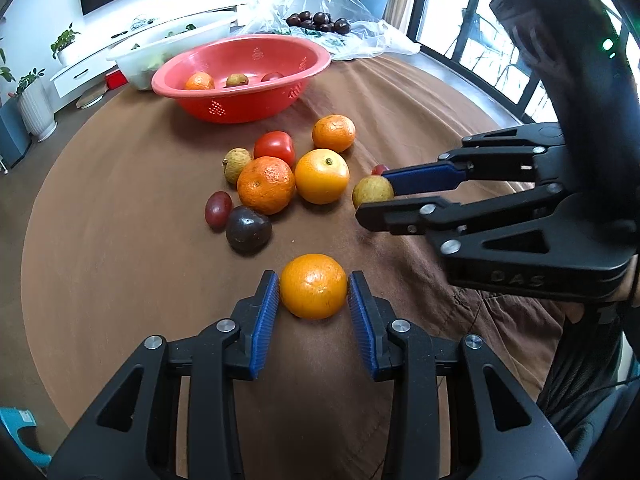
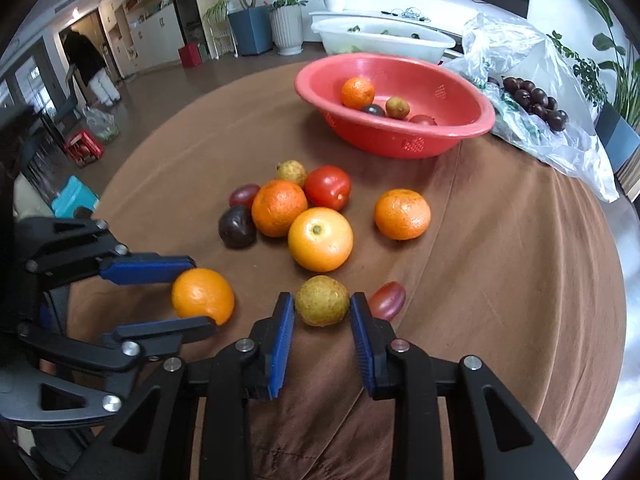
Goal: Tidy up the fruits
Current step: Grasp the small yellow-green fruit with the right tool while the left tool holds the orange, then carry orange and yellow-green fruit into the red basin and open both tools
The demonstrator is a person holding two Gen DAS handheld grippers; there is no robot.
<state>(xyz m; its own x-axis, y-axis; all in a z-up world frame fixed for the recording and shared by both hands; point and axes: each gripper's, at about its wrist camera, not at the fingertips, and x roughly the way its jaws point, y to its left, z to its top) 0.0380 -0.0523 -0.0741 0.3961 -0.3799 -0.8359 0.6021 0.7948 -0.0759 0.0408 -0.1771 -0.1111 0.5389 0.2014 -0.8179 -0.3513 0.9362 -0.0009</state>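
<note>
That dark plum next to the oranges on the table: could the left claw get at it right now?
Probably not yet. The left gripper already has its jaws shut on an orange, so it is full. The plum itself lies just beyond, with bare brown cloth between and nothing on top of it.

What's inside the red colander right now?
The red colander holds an orange mandarin, a dark plum, a greenish-brown fruit and a red fruit. Its near wall hides the bottom, so smaller pieces could be covered.
</note>
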